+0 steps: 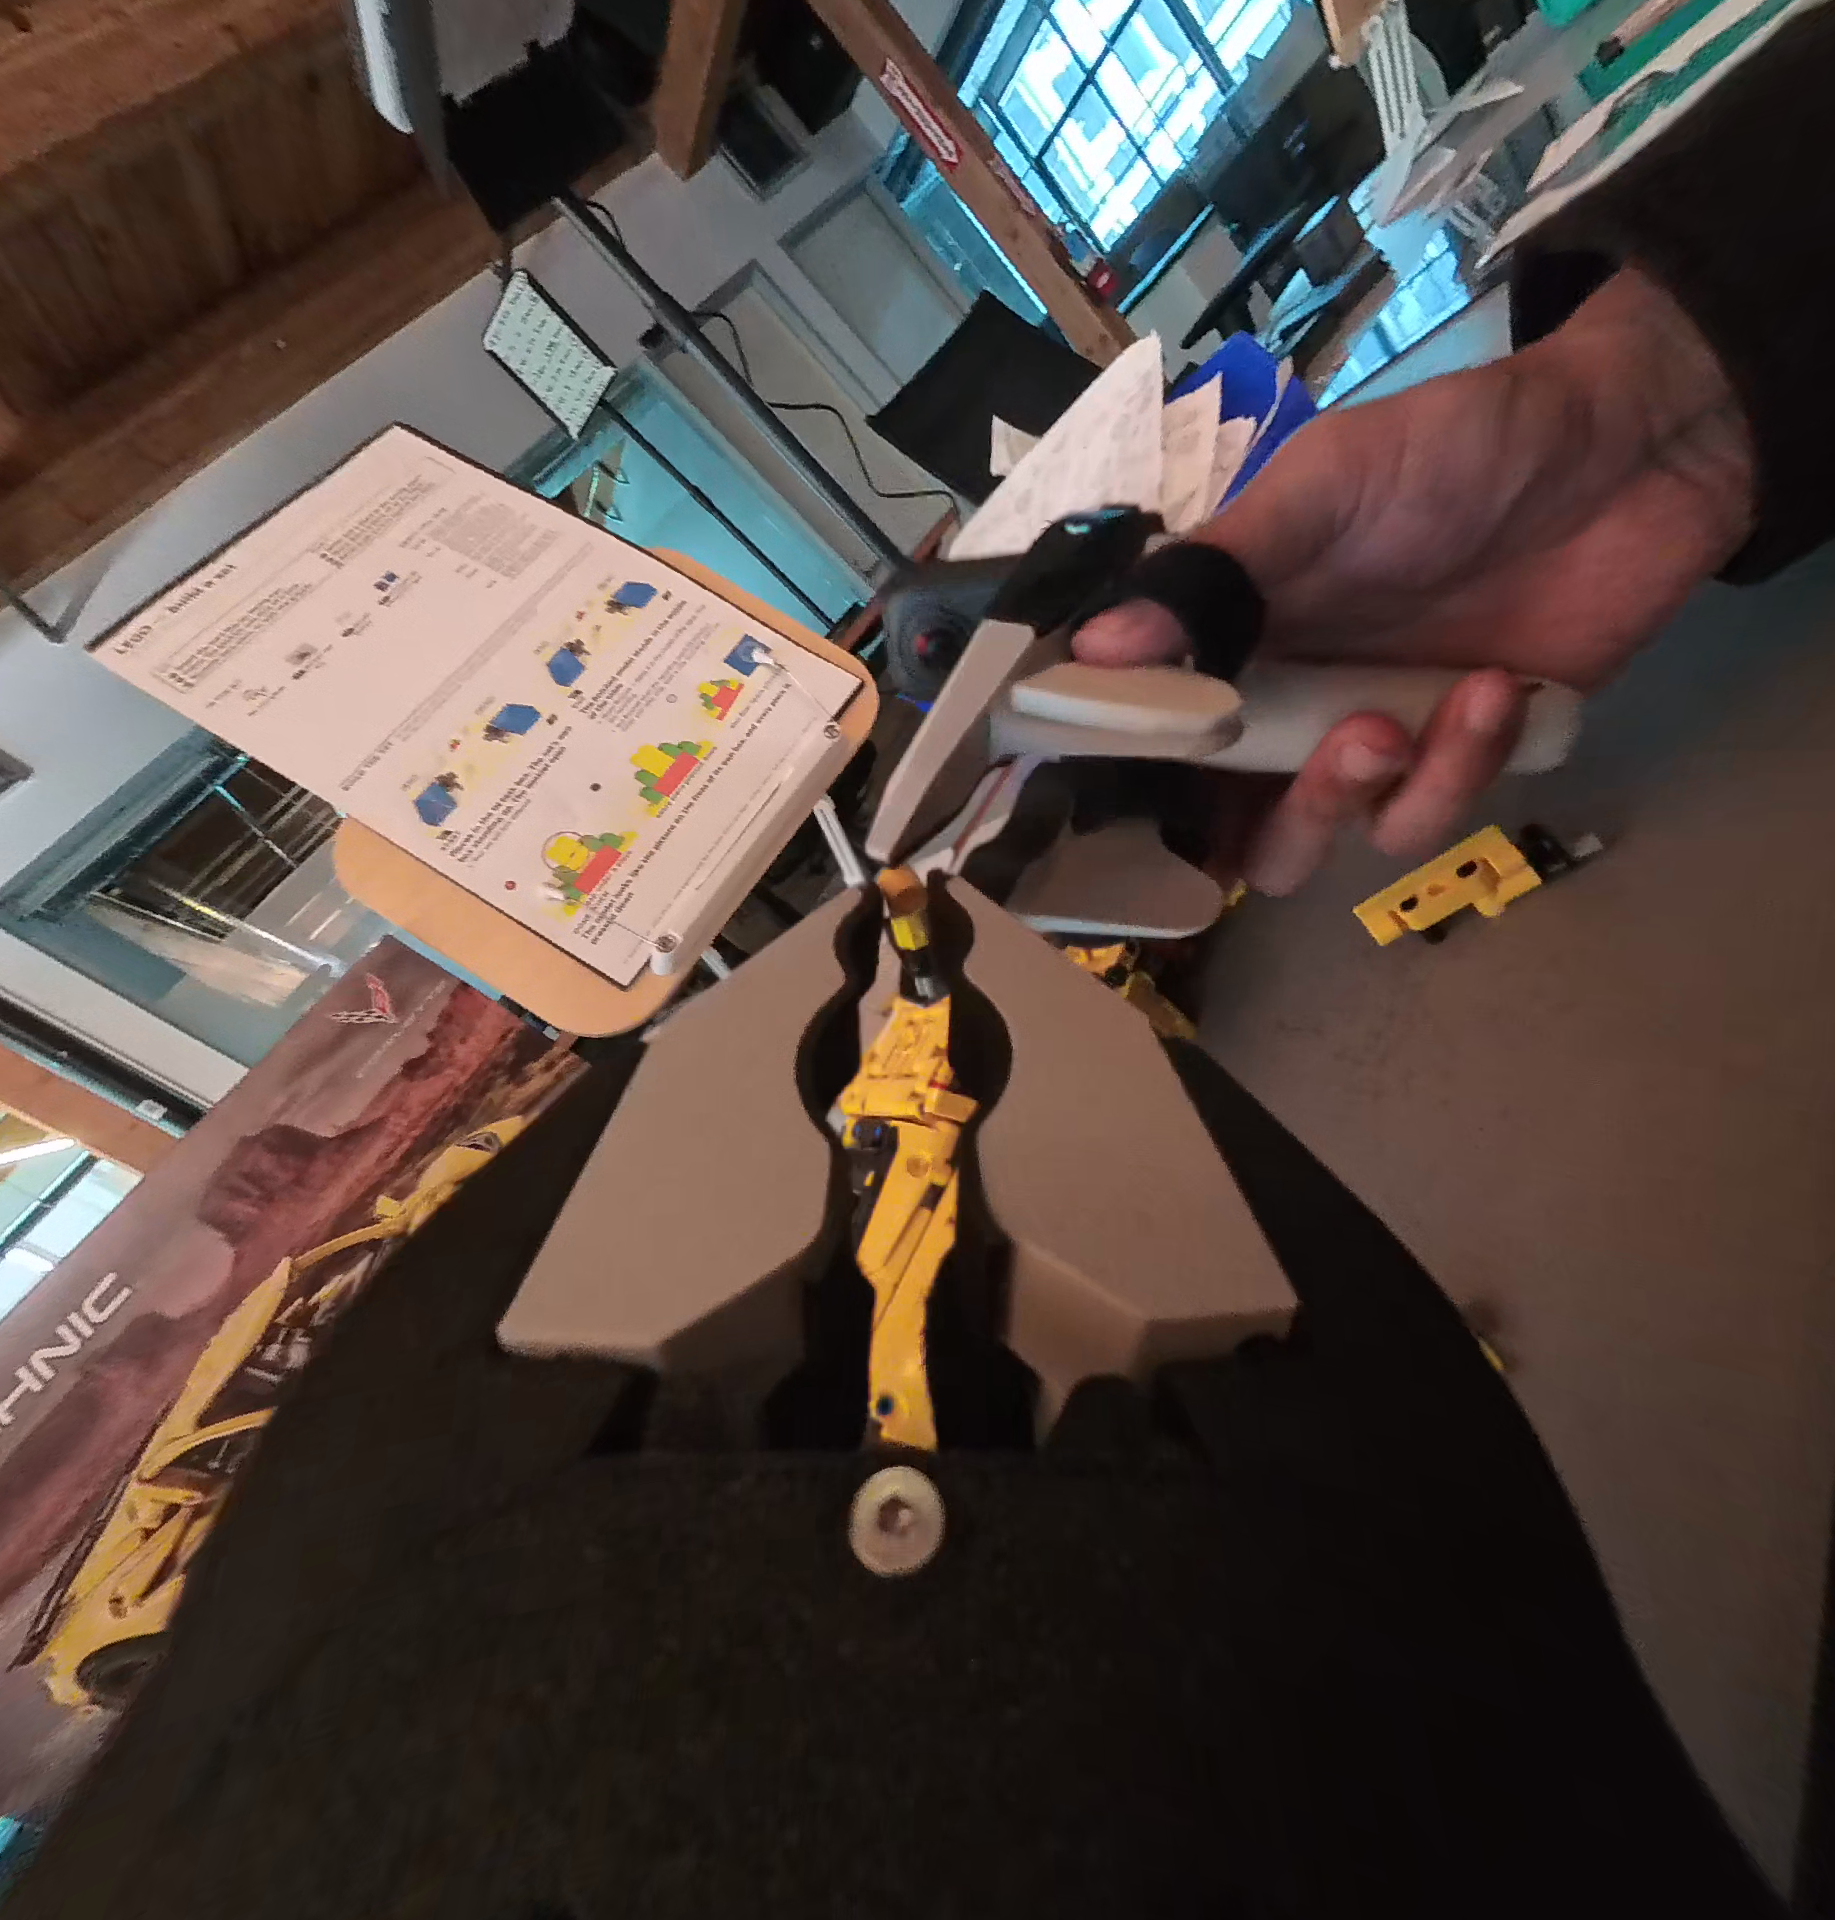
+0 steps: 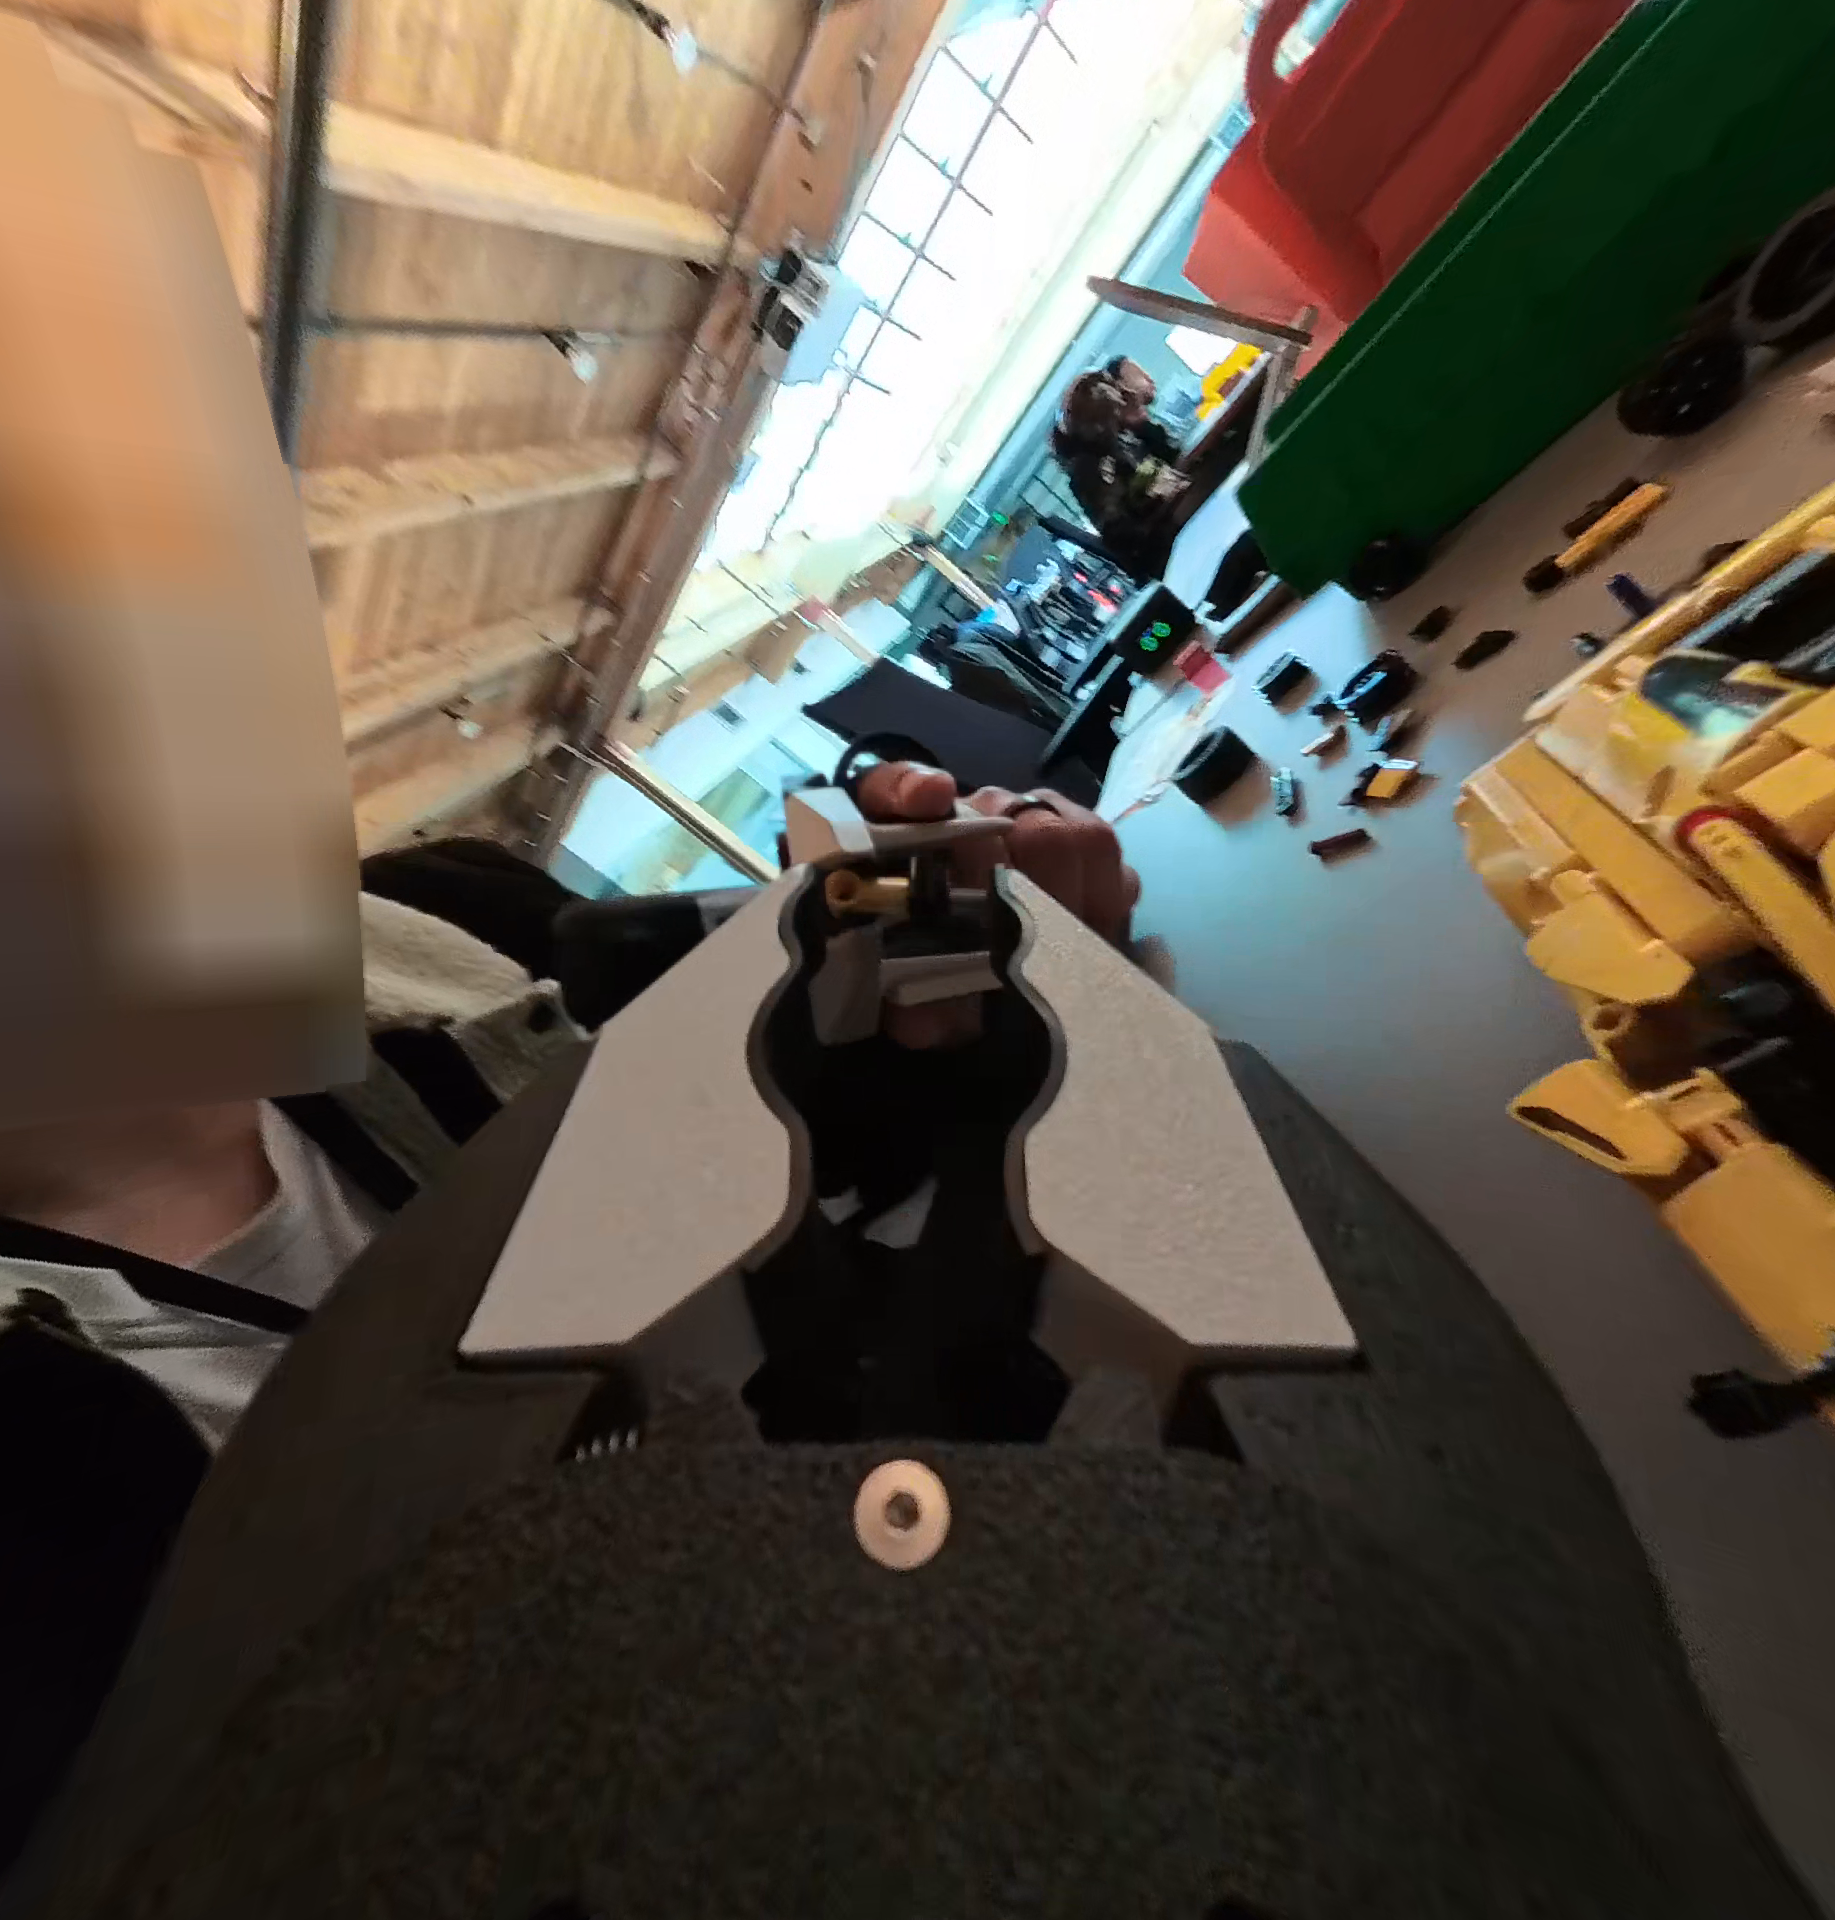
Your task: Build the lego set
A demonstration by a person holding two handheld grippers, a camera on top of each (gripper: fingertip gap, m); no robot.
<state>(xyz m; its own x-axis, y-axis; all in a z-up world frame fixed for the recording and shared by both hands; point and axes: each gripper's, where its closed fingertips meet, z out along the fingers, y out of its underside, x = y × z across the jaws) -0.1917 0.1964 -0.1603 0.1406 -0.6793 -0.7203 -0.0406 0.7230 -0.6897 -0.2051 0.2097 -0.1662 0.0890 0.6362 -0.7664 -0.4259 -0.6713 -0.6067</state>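
Left tool [image 1: 897, 914]: clamped on slim yellow lego subassembly [image 1: 908, 1153], tan-tipped pin at 12 o'clock. Right tool [image 2: 897, 914]: apparently closed on that pin. Open grey bench [image 1: 1412, 1091] at 3 o'clock.

Lower end of yellow lego assembly [image 1: 908, 1195] hidden between left gripper [image 1: 908, 894] fingers, behind black body. Yellow car model [image 2: 1723, 935] right of right gripper's [image 2: 902, 883] fingers: blurred, cut by frame edge. Small dark loose pieces [image 2: 1339, 717] beyond fingertips too small to identify.

Printed sheet [image 1: 477, 686] on clipboard, lettered set box [image 1: 165, 1299], red-white beam sticker [image 1: 921, 112]; wording withheld.
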